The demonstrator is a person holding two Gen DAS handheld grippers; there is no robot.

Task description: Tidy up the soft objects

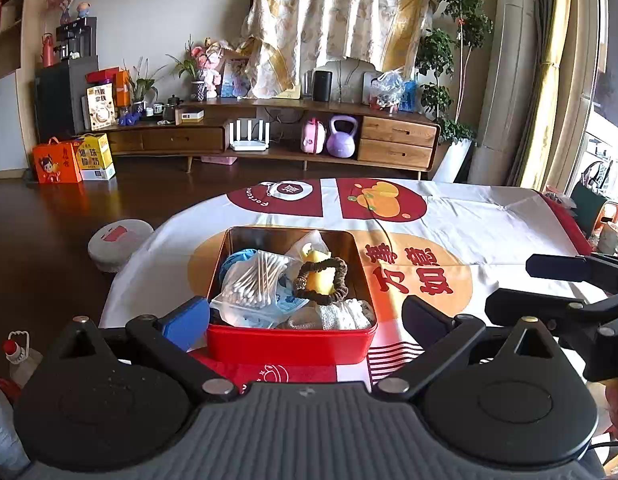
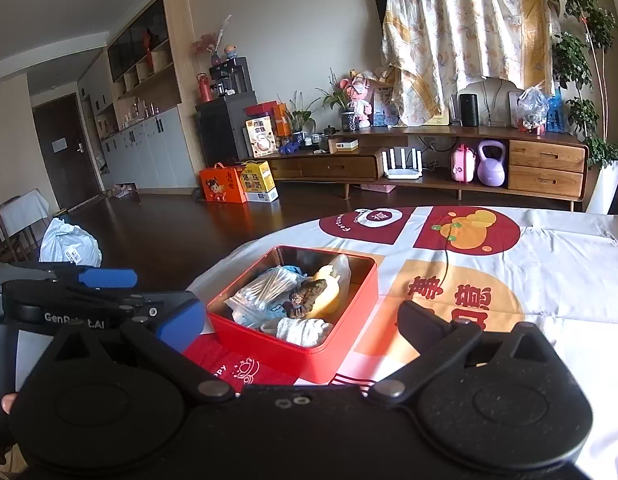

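Observation:
An open red tin [image 1: 289,346] sits on the printed tablecloth [image 1: 489,216]. It holds a bag of cotton swabs [image 1: 251,280], a brown scrunchie [image 1: 341,276] over a yellow soft item [image 1: 319,280], white folded cloth [image 1: 347,314] and a blue item [image 1: 235,260]. My left gripper [image 1: 305,320] is open wide just in front of the tin's near wall, gripping nothing. My right gripper [image 2: 301,322] is also open and empty, near the tin [image 2: 329,360] from the right. Each gripper shows in the other's view: the right gripper [image 1: 509,285], and the left gripper [image 2: 157,288].
The table's left edge curves close to the tin, with dark wood floor [image 1: 69,216] beyond. A round stool [image 1: 119,240] stands by that edge and a bottle [image 1: 19,356] stands low on the left. A cup [image 1: 611,238] is at the far right. A wooden TV cabinet [image 1: 269,136] lines the back wall.

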